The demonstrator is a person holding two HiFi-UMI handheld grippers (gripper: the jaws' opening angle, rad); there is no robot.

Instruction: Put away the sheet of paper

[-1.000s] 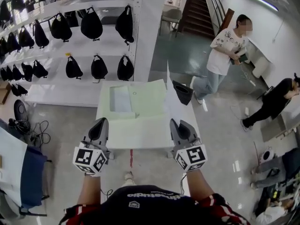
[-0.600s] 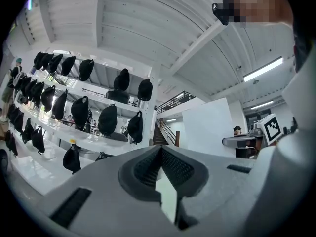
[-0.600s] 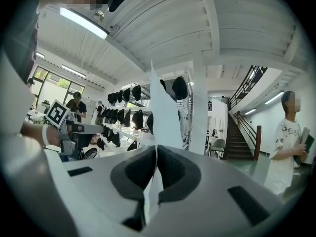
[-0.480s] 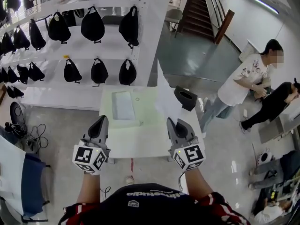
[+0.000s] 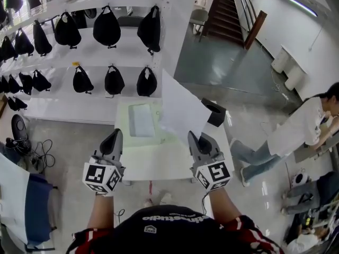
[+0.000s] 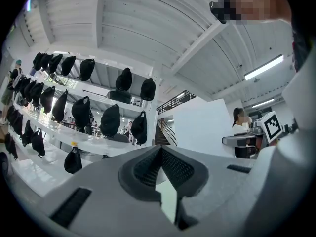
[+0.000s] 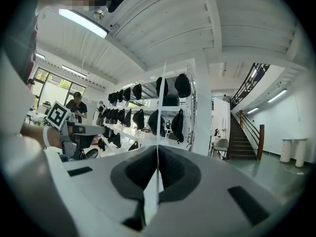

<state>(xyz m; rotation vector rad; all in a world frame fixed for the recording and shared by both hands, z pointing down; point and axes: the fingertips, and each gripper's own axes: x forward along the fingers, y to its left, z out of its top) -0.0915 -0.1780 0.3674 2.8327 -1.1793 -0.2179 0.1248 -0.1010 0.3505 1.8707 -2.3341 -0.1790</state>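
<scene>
My right gripper is shut on the lower edge of a white sheet of paper. The sheet stands up from the jaws and leans left over the table. In the right gripper view the sheet shows edge-on as a thin line running out of the closed jaws. The left gripper view shows it as a broad white panel. My left gripper is level beside it, shut and holding nothing, its tips meeting. A clear plastic sleeve lies on the green mat of the white table ahead.
A black pouch stands at the table's far right corner. White shelves with several black bags rise behind the table. A person in a white shirt bends at the right. Stairs lie beyond, and cables trail on the floor at left.
The sheet has swung from edge-on to showing its face, leaning left. Both grippers have come a little closer to the table. The person in white has walked off to the right.
</scene>
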